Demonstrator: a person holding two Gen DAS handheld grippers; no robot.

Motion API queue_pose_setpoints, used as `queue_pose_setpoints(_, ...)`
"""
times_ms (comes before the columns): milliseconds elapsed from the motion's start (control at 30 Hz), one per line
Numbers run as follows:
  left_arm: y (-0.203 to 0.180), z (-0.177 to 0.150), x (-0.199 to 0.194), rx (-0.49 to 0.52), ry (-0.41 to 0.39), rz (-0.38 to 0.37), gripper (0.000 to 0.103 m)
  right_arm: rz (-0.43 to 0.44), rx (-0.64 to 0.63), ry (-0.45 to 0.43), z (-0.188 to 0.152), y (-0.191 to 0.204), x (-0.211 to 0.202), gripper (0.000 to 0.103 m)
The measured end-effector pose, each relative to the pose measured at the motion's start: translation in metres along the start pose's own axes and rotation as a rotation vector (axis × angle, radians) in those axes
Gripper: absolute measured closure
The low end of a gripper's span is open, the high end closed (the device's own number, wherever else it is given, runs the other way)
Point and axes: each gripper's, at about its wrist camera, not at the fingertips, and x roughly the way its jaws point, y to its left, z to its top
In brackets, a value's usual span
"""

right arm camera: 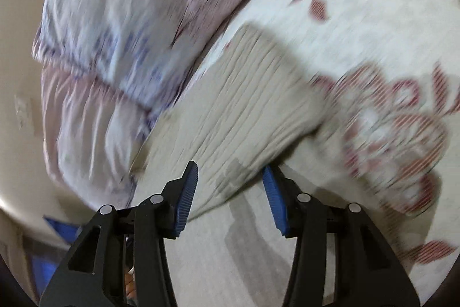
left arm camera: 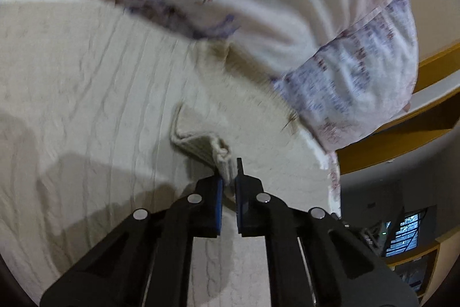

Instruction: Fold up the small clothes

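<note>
Pinched narrow between the left hand-held gripper (left arm camera: 229, 183), the beige garment's (left arm camera: 201, 147) hem lifts for folding; the right hand-held gripper (right arm camera: 230, 192) gapes wide, pillow (right arm camera: 115, 28) at ten o'clock.

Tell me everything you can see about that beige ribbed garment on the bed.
The beige garment looks like soft ribbed knit, with fine lengthwise ridges. It lies mostly flat on the floral bedspread, beside the pillows. The left tool is shut on a bunched edge, lifting it slightly. The right tool hangs open just above its near end, not touching. Motion blur hides finer detail.
</note>
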Motion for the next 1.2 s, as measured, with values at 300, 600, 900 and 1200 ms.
queue_pose_setpoints(300,0.02,-0.004,-0.018,0.077,-0.028,0.155,0.096,-0.157,-0.092,-0.099,-0.006,-0.001,0.002,0.095)
queue_pose_setpoints(600,0.018,-0.011,-0.027,0.135,-0.052,0.215,0.061,-0.345,-0.299,-0.095,-0.027,0.039,-0.013,0.069)
queue_pose_setpoints(900,0.065,-0.024,-0.131,-0.004,-0.215,0.131,0.046,-0.233,-0.694,0.025,-0.081,0.137,0.029,0.069)
queue_pose_setpoints(1200,0.158,-0.04,-0.23,-0.263,-0.398,0.242,0.047,-0.289,-0.958,0.199,-0.146,0.183,0.129,0.068)
